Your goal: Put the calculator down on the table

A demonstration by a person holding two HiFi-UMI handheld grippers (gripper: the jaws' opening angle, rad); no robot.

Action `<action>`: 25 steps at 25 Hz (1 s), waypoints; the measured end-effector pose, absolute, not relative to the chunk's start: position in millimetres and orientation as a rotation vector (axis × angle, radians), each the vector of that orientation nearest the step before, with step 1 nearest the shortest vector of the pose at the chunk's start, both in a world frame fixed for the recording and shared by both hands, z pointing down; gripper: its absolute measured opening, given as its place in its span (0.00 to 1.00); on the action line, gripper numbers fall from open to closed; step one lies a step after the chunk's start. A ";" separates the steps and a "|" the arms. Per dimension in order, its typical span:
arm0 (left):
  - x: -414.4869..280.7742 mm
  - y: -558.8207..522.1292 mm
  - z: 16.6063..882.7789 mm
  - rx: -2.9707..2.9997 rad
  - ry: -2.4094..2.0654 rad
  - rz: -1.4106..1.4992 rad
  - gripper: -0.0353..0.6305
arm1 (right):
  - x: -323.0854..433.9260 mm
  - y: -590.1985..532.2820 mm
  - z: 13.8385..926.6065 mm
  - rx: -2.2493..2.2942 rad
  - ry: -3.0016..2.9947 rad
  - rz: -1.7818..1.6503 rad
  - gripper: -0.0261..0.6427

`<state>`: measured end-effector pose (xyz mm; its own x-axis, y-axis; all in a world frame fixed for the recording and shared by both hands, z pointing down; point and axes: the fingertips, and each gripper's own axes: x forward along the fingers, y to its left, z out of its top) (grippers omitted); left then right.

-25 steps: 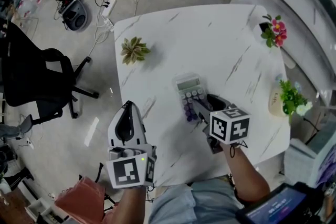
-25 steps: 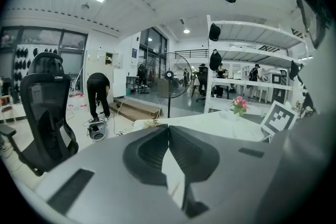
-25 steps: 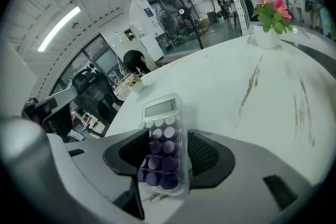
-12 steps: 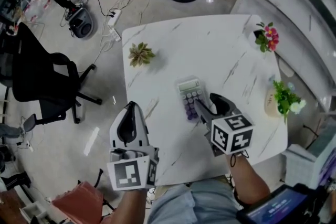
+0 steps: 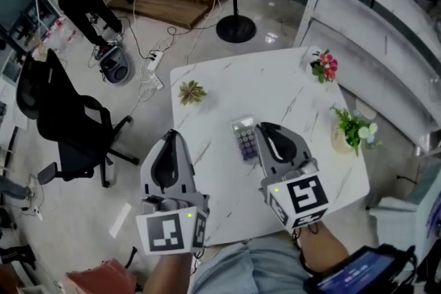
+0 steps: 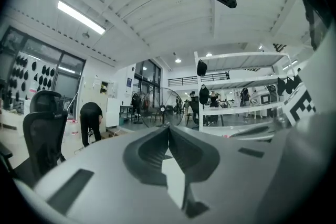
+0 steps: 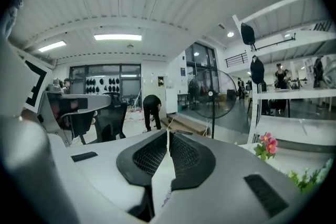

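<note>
The calculator (image 5: 244, 137), pale with purple keys, lies flat on the white marble table (image 5: 289, 96); nothing touches it. My right gripper (image 5: 261, 126) hangs high above the table, just right of the calculator in the head view. Its jaws have just been closing and now meet with nothing between them (image 7: 168, 134). My left gripper (image 5: 171, 133) is held up over the table's left edge, pointing level. Its jaws are shut too, and nothing is between them (image 6: 168, 127).
On the table stand a small succulent (image 5: 192, 92), pink flowers (image 5: 324, 66) and a leafy green plant in a pot (image 5: 349, 127). A black office chair (image 5: 69, 122) is at the left. A fan stand (image 5: 236, 28) and a bent-over person (image 5: 86, 0) are beyond. White shelving (image 5: 372, 17) is at the right.
Both grippers have risen well above the table. The right gripper has left the calculator's side and its open jaws have come together. The calculator stays flat on the table.
</note>
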<state>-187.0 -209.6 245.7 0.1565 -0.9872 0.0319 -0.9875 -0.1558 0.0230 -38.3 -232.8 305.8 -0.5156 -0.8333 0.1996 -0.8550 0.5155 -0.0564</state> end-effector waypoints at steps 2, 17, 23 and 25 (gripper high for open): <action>-187.9 -201.5 231.1 2.383 -2.027 -0.016 0.07 | -36.7 -224.8 287.5 1.495 -2.621 0.154 0.07; -178.5 -164.4 185.7 2.489 -2.027 -0.142 0.07 | -26.8 -186.6 230.9 1.601 -2.667 -0.044 0.06; -175.6 -161.3 187.9 2.500 -2.012 -0.155 0.07 | -27.0 -184.3 228.1 1.599 -2.676 -0.065 0.06; -175.9 -161.5 187.9 2.499 -2.012 -0.155 0.06 | -28.3 -184.4 227.9 1.594 -2.675 -0.068 0.06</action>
<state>-175.9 -161.5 187.9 0.2117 -0.9700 -0.1192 -0.9768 -0.2139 0.0058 -28.3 -184.4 227.9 -0.4757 -0.8796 0.0008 -0.8784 0.4751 0.0510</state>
